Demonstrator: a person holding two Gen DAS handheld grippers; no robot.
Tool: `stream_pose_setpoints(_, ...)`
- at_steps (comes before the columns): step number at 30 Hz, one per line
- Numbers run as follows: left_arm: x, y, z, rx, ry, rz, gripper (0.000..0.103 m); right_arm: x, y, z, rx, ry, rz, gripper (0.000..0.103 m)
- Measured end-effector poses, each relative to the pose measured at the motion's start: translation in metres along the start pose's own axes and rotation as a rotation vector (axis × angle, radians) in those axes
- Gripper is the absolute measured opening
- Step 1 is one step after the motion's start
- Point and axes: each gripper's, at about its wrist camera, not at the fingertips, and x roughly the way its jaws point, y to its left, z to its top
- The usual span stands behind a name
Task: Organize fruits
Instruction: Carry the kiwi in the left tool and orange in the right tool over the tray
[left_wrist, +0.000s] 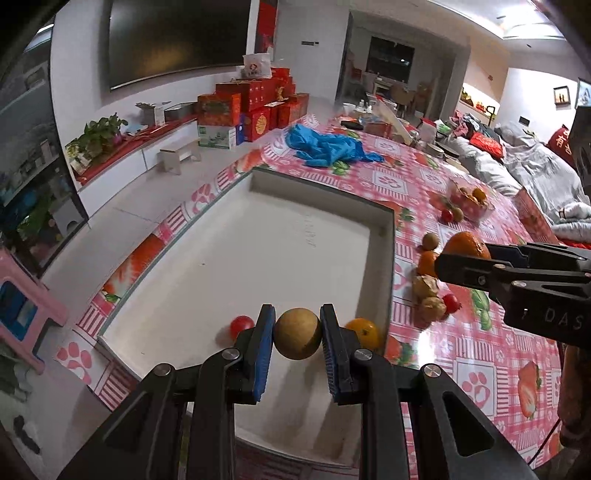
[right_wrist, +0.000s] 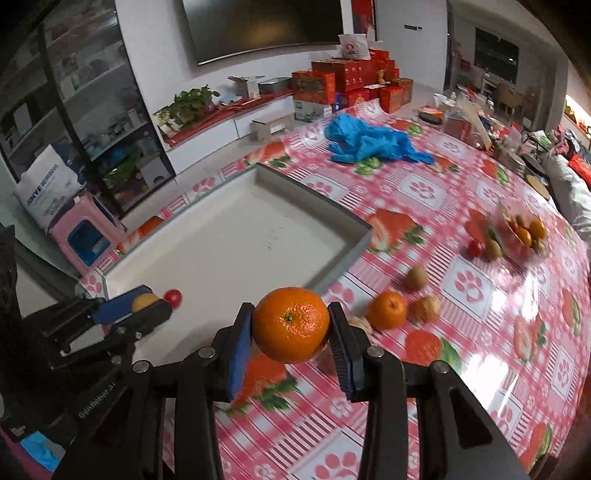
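My left gripper (left_wrist: 297, 334) is shut on a round tan fruit (left_wrist: 297, 333), held over the near end of the white tray (left_wrist: 280, 243). A red cherry tomato (left_wrist: 241, 326) and an orange (left_wrist: 364, 332) lie in the tray beside it. My right gripper (right_wrist: 291, 326) is shut on a large orange (right_wrist: 290, 324) above the tablecloth, just right of the tray (right_wrist: 236, 236). In the left wrist view that right gripper (left_wrist: 443, 266) comes in from the right with the orange (left_wrist: 467, 244). In the right wrist view the left gripper (right_wrist: 147, 306) shows at the left, over the tray.
Loose fruit lies on the pink tablecloth right of the tray: a small orange (right_wrist: 388, 309), a kiwi (right_wrist: 417, 277), brown husked fruits (left_wrist: 430, 308) and a tomato (left_wrist: 451, 302). A clear fruit container (right_wrist: 521, 230) stands farther right. Blue plastic (right_wrist: 369, 142) lies beyond the tray.
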Motion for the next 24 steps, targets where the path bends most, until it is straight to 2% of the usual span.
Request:
stream_pose_setpoints(7, 0.008, 0.010, -0.002, -0.020, 0.005, -0.004, 0.026, 0.021, 0.023, 0.004, -0.035, 0.031, 0.009, 0.043)
stream_pose_setpoints(18, 0.026, 0.021, -0.002, -0.033, 0.007, 0.030, 0.026, 0.055, 0.031, 0.007, -0.056, 0.090, -0.009, 0.043)
stream_pose_setpoints(24, 0.032, 0.021, -0.003, -0.030, 0.011, 0.025, 0.026, 0.068, 0.036, 0.008, -0.071, 0.114, -0.013, 0.043)
